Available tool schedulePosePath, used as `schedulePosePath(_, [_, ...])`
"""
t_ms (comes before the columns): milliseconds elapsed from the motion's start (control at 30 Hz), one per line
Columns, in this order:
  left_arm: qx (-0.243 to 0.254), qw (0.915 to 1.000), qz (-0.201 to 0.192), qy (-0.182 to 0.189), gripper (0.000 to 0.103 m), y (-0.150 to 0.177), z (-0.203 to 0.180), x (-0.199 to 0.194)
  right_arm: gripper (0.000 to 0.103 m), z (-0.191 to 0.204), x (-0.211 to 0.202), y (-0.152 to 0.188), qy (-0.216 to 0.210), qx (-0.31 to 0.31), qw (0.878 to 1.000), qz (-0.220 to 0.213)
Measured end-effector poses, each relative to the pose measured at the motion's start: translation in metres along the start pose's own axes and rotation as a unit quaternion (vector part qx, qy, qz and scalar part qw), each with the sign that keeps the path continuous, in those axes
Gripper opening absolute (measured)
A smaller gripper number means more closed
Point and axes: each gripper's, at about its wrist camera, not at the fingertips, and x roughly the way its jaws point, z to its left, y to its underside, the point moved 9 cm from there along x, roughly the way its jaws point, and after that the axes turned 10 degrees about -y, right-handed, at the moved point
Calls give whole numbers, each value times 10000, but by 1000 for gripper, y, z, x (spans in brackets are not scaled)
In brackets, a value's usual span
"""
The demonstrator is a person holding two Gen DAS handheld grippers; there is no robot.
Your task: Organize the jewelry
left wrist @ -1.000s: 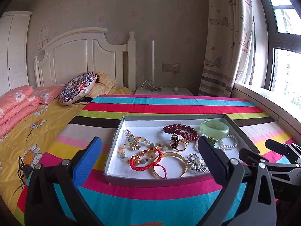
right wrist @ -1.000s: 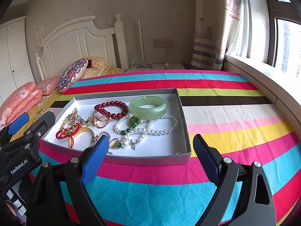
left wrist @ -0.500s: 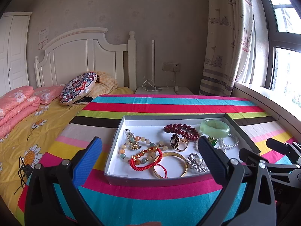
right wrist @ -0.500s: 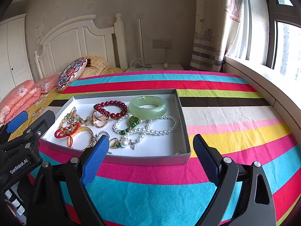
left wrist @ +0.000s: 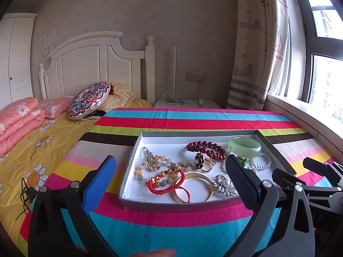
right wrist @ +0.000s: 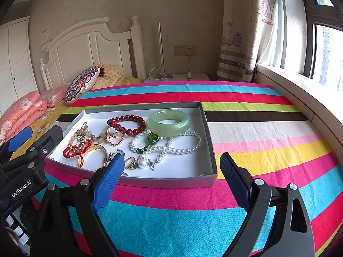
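A shallow grey box point(left wrist: 130, 156) point(right wrist: 211, 150) with a white floor lies on the striped cloth. It holds a pale green jade bangle point(left wrist: 244, 146) point(right wrist: 168, 120), a dark red bead bracelet point(left wrist: 205, 147) point(right wrist: 126, 124), pearl strands point(right wrist: 184, 144), a red cord bracelet point(left wrist: 167, 185) point(right wrist: 74, 150), a gold bangle point(left wrist: 199, 187) and several rings. My left gripper point(left wrist: 170, 171) is open and empty, in front of the box's near left side. My right gripper point(right wrist: 172, 167) is open and empty, in front of its near right corner.
The striped cloth point(right wrist: 257, 128) covers a flat surface beside a bed with a yellow quilt point(left wrist: 32, 150), pink bedding and a round patterned cushion point(left wrist: 90, 99). A nightstand with cables point(left wrist: 186, 102), a curtain point(left wrist: 253, 53) and a window sill point(right wrist: 300, 98) lie behind and right.
Both grippers have shifted only slightly; the box sits a little lower in the left wrist view. Nothing was taken hold of or moved.
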Motion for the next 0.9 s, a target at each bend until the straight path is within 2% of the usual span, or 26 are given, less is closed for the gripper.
schedulePosePath(367, [44,10000,-71,31,101,-2,-4,-3,87,1,0,0,-3,1,10000,-13])
schedulePosePath(633, [-33,9997,-221,-87,101,-4,1,-8,87,4,1,-3,-92,28,9999,-63])
schedulePosePath(700, [119,9999,-108,-53,101,0,-2,-10,87,4,-2,-3,-156,41,9998,-123])
schedulePosePath(767, [270,9995,183,44,101,9,-4,-12,87,5,-6,-2,-227,26,9996,-146])
schedulePosePath(900, [438,9958,797,47,101,30,0,-15,87,12,-9,6,-307,-88,9993,189])
